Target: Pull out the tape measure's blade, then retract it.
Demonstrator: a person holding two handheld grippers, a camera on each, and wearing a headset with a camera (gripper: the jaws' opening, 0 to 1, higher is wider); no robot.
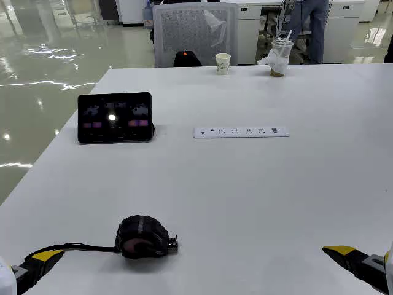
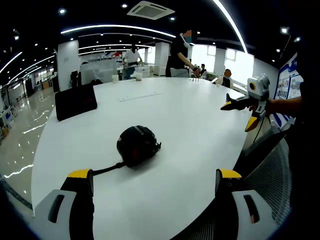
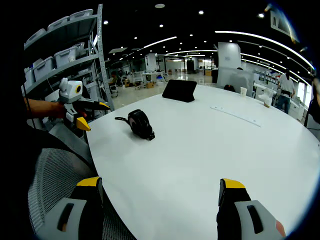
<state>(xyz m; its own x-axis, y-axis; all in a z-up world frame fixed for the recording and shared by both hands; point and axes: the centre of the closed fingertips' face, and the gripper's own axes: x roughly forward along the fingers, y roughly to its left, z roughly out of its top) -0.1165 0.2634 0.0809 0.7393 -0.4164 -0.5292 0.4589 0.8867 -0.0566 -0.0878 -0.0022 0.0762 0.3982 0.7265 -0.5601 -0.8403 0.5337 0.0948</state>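
Observation:
A black tape measure [image 1: 143, 236] lies on the white table near its front edge, its strap trailing left and its blade tip pointing right, blade drawn in. It also shows ahead in the left gripper view [image 2: 137, 145] and far left in the right gripper view [image 3: 140, 123]. My left gripper [image 2: 154, 181] is open, low at the table's front left; one yellow tip [image 1: 44, 255] sits left of the strap. My right gripper [image 3: 159, 189] is open at the front right, well apart from the tape measure, with one yellow tip [image 1: 339, 251] in the head view.
A dark tablet [image 1: 115, 117] stands at the left. A white power strip [image 1: 241, 131] lies mid-table. A paper cup [image 1: 223, 62] and a plastic cup [image 1: 280, 56] stand at the far edge, with a chair [image 1: 193, 34] behind.

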